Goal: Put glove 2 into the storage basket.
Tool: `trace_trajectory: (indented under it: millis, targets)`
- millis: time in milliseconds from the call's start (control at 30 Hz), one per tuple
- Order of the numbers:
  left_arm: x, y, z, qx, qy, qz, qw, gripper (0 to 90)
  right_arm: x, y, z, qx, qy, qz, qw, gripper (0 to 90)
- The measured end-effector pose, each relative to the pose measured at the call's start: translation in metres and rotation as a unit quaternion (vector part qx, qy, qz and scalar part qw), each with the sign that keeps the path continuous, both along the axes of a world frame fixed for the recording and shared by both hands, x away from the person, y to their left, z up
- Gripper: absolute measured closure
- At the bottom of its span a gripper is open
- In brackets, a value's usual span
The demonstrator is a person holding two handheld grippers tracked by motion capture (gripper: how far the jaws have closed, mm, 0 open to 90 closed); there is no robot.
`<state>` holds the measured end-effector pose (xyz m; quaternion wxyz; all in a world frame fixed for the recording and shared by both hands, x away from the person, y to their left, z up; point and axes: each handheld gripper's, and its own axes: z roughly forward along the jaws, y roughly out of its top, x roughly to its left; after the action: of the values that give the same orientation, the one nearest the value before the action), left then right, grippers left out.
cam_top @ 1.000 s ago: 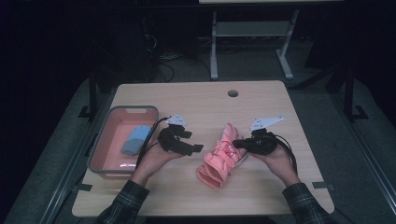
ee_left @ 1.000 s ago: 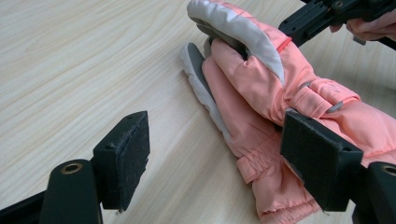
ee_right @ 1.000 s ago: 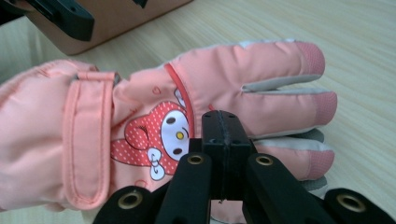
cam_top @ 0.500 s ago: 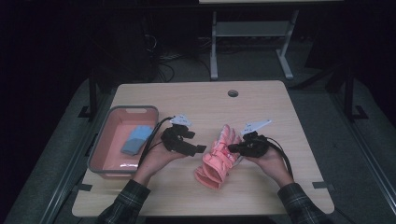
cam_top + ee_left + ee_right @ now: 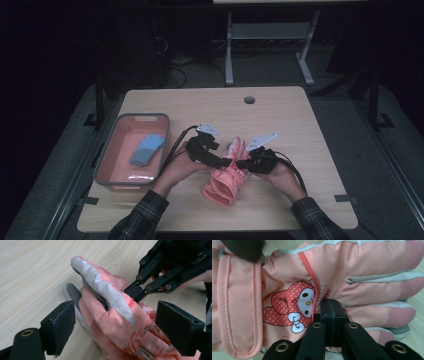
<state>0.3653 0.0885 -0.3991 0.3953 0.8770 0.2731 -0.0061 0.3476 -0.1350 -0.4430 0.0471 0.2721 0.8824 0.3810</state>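
Observation:
A pink winter glove (image 5: 227, 177) with grey fingertips and a cartoon face lies near the table's front middle. My left gripper (image 5: 224, 161) reaches in from the left. In the left gripper view its jaws have just been opening and stand wide around the glove (image 5: 112, 315), with a gap at the left pad (image 5: 60, 327). My right gripper (image 5: 241, 163) comes from the right, shut on a pinch of glove fabric. Its closed tips (image 5: 331, 312) press the glove's back (image 5: 352, 262) beside the cartoon face. The right gripper (image 5: 132, 292) bites in below the glove's thumb.
A pink bin (image 5: 102, 165) stands at the table's left with a folded blue cloth (image 5: 147, 149) inside. The wooden table (image 5: 280, 120) has a cable hole (image 5: 249, 99) near its far edge. Dark floor and a desk frame lie beyond.
Both hands have drawn together over the glove: the left gripper moved right, the right gripper moved left and slightly down. The glove shifted a little toward the front edge.

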Motion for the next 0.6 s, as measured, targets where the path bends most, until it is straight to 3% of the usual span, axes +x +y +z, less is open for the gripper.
trace_trajectory:
  millis: [300, 433, 533, 600]
  targets:
    - [0.006, -0.004, -0.032, 0.005, 0.045, 0.006, 0.9990, 14.0, -0.006, 0.007, -0.001, -0.009, -0.003, 0.010, 0.9999, 90.0]
    - [0.010, -0.001, -0.046, -0.008, 0.076, 0.004, 0.9971, 12.7, -0.007, 0.006, -0.003, -0.009, -0.003, 0.013, 0.9999, 90.0]
    - [0.014, 0.001, -0.055, -0.021, 0.108, 0.002, 0.9939, 12.6, -0.008, 0.007, -0.003, -0.013, -0.004, 0.014, 0.9998, 90.0]
    - [0.014, 0.001, -0.058, -0.025, 0.116, 0.001, 0.9929, 12.6, -0.008, 0.007, -0.003, -0.013, -0.004, 0.014, 0.9998, 90.0]
